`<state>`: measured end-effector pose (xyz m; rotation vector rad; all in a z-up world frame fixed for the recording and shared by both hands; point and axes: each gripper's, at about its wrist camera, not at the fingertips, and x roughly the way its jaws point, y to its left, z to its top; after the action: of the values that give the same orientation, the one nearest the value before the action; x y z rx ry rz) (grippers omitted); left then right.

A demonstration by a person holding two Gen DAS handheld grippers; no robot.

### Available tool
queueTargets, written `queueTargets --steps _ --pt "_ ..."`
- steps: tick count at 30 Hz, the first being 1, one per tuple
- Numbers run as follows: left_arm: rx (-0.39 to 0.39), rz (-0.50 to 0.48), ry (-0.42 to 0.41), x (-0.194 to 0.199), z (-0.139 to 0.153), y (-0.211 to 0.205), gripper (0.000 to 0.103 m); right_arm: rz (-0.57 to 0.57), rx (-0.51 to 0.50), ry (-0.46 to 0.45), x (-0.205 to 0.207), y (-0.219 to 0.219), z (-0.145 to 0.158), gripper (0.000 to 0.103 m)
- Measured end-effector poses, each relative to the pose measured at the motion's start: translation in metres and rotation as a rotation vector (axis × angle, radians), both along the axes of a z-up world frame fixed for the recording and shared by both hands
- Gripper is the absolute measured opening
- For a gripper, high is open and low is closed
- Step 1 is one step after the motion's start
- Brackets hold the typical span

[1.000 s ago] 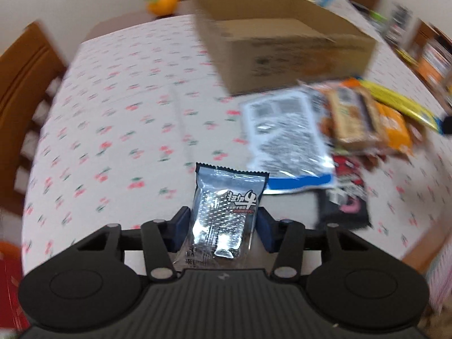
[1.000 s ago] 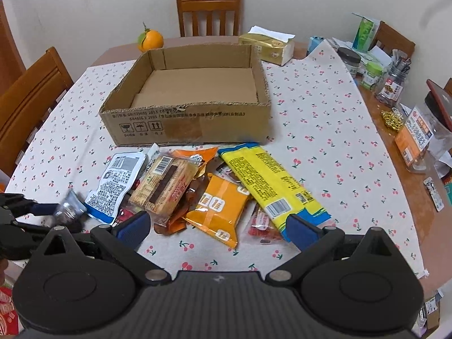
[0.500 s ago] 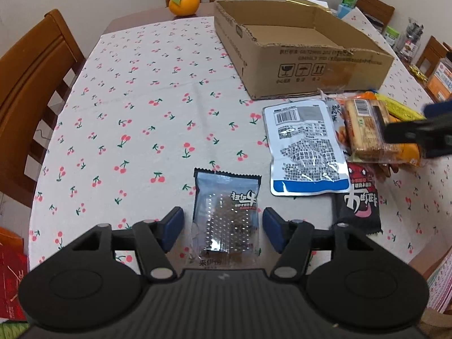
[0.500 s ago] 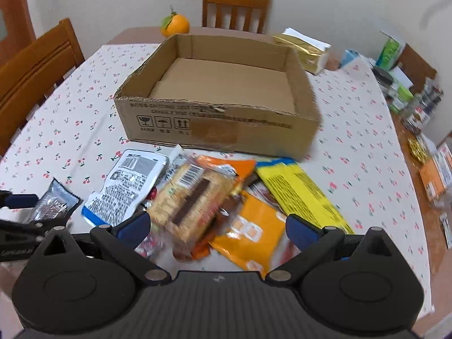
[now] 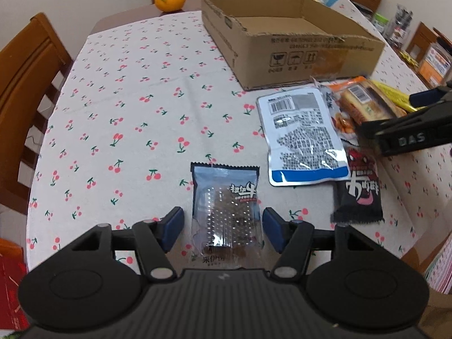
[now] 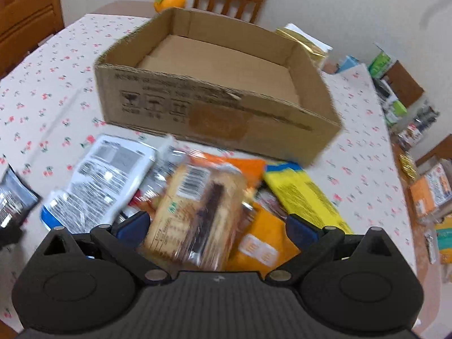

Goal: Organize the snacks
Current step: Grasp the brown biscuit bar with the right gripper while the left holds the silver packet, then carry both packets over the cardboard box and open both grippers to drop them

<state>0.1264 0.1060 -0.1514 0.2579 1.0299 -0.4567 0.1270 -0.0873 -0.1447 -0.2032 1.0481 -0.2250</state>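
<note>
Straddling: left gripper (image 5: 223, 227) has its jaws apart on either side of a grey snack packet (image 5: 226, 212), which lies flat on the tablecloth (image 5: 135, 118); the pads stand clear of its edges, and the jaws have just been opening, so the packet reads as set down, not held.
Right gripper: right gripper (image 6: 217, 227) hangs low over the snack pile with its jaws wide apart; a biscuit pack (image 6: 197, 212) sits between them, near the left pad, and nothing is clamped.
Pile, near side: a white pouch (image 5: 302, 138) lies just right of the grey packet, with a black packet (image 5: 358, 192) beside it nearer the table edge.
Pile, far side: an orange packet (image 6: 262, 243) and a yellow bag (image 6: 302, 195) lie right of the biscuit pack, overlapping.
Box: the cardboard box (image 6: 214, 113) stands just beyond the pile, open, its floor bare.
Done: by my judgement, only one packet stands apart from the heap.
Left: nearly everything; no snack is in the box yet, and the biscuit pack looks the likely next pick.
</note>
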Motion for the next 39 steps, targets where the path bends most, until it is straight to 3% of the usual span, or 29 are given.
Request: queueTargets --steps 6,11,17,25,28,39 --pt "0.019 -0.041 -0.010 0.001 0.000 -0.003 0.062 -0.009 -0.004 -0.025 -0.003 -0.006 0.002 0.103" --pt "0.011 -0.035 -0.004 0.003 0.000 -0.003 0.060 0.053 -0.017 -0.063 0.006 0.005 0.002 0.102" --pt "0.008 -0.036 -0.010 0.005 0.000 -0.004 0.053 0.123 -0.018 -0.061 0.014 0.010 0.003 0.085" --pt "0.036 -0.035 -0.031 -0.001 0.001 -0.009 0.052 0.126 0.017 -0.030 0.017 0.006 -0.004 0.076" --pt "0.038 -0.022 -0.025 -0.002 0.002 -0.010 0.048 0.152 0.021 -0.010 0.018 0.006 -0.005 0.063" --pt "0.049 0.022 -0.010 -0.003 0.012 -0.018 0.044 0.288 0.127 0.027 0.018 -0.008 0.012 0.060"
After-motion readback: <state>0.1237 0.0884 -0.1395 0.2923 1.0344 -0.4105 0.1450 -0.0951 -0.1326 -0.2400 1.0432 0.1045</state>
